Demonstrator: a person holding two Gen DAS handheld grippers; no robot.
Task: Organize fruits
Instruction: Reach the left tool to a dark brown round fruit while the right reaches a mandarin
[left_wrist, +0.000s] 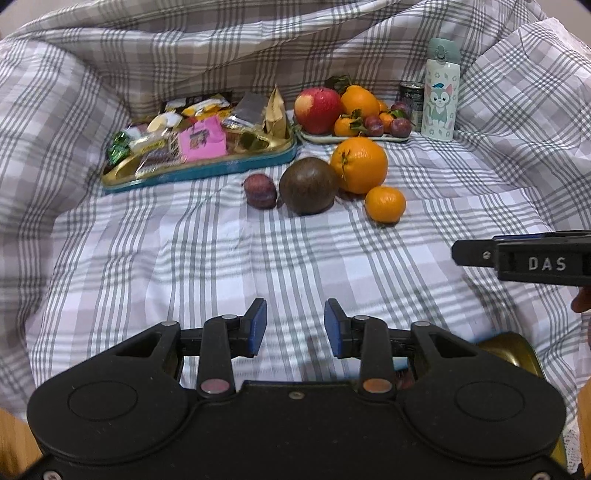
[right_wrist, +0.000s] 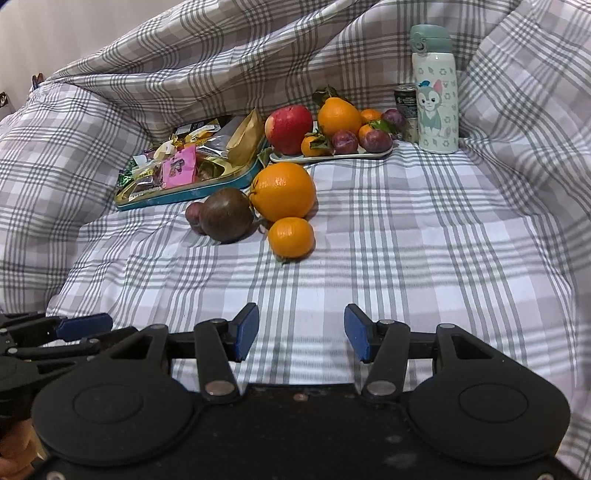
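Fruits lie mid-frame on the checked cloth (left_wrist: 258, 266): a plum (left_wrist: 260, 191), a brown fruit (left_wrist: 308, 185), an orange (left_wrist: 359, 164) and a mandarin (left_wrist: 385, 204). More fill the plate (left_wrist: 369, 138) behind. Left gripper (left_wrist: 295, 328) and right gripper (right_wrist: 301, 332) hover at frame bottom, fingers parted, empty.

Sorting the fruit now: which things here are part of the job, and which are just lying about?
Job:
- loose plum
- brown round fruit
- big orange
- small mandarin
- fruit plate with apple

Lying about:
- snack tin
- cat bottle
- dark can
- checked cloth
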